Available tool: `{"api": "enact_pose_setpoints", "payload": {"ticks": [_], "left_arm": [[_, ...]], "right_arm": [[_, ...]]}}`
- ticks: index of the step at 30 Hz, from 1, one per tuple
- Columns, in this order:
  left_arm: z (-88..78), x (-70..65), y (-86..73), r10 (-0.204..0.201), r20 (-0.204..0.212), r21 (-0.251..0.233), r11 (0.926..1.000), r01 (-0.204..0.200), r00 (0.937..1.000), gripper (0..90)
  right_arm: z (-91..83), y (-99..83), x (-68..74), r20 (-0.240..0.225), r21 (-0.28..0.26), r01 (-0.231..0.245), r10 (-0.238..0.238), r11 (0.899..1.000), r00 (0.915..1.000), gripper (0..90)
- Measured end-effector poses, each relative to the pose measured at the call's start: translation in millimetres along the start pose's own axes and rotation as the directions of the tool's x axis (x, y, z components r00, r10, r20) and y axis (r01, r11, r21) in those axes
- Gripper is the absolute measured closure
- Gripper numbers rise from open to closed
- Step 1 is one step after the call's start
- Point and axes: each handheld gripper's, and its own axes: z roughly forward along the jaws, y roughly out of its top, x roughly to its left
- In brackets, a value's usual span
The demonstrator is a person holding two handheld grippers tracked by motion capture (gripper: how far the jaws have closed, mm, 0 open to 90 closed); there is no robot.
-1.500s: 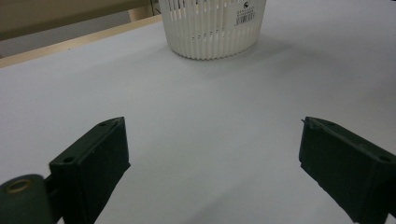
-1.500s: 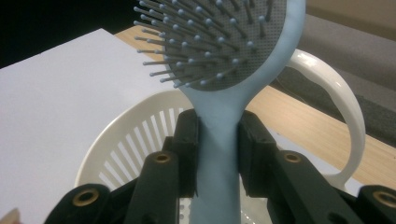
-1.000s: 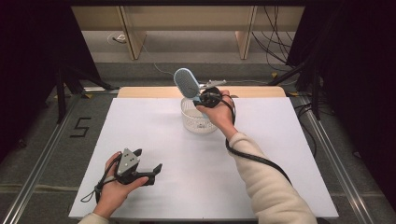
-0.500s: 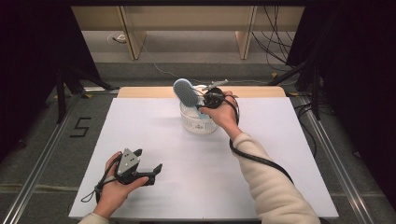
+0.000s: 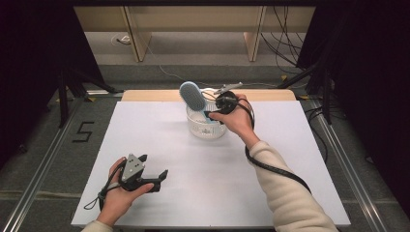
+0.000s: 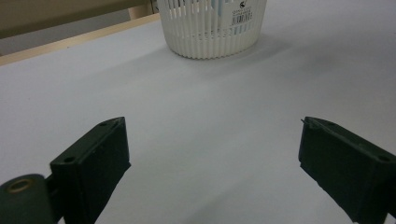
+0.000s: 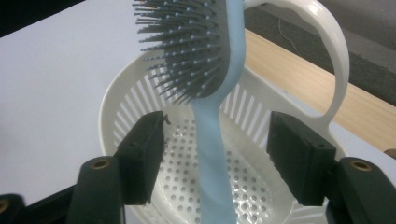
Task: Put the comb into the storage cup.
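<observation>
Two black jaws of the right gripper (image 7: 215,158) are standing apart on either side of the light-blue plastic hairbrush's (image 7: 215,116) handle, having just been opening, and neither pad is pressing on it. The brush is standing handle-down inside the white slotted plastic basket (image 5: 205,126), its grey bristled head (image 5: 191,95) leaning out over the rim. The step in hand looks like letting the brush go into the basket: it is probably best to keep the jaws spreading until both pads are well clear of the handle, then to draw the gripper straight back and up, so that nothing is dragging the brush or tipping the light basket. The basket's looped white handle (image 7: 334,60) is arching just beside one jaw, so that side is tight. Beyond it, the pale wooden table edge (image 5: 261,94) is running near the basket. Open white tabletop (image 5: 300,145) is stretching toward the person. The left gripper (image 5: 152,178) is resting wide and empty, well apart.
</observation>
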Motion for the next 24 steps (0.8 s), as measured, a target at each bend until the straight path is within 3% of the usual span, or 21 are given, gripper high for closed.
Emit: {"api": "enact_pose_setpoints", "payload": {"ticks": [15, 24], "left_arm": [[0.5, -0.1, -0.3, -0.001, 0.003, -0.002, 1.0, 0.001, 1.0, 8.0], [0.5, 0.5, -0.5, -0.007, 0.005, -0.004, 1.0, 0.007, 1.0, 8.0]], "right_arm": [[-24.6, -19.1, -1.2, -0.034, -0.03, 0.032, -0.033, 0.999, 0.9989, 24.3], [-32.0, -32.7, -4.1, -0.055, -0.062, 0.013, -0.016, 0.998, 0.9983, 22.5]]}}
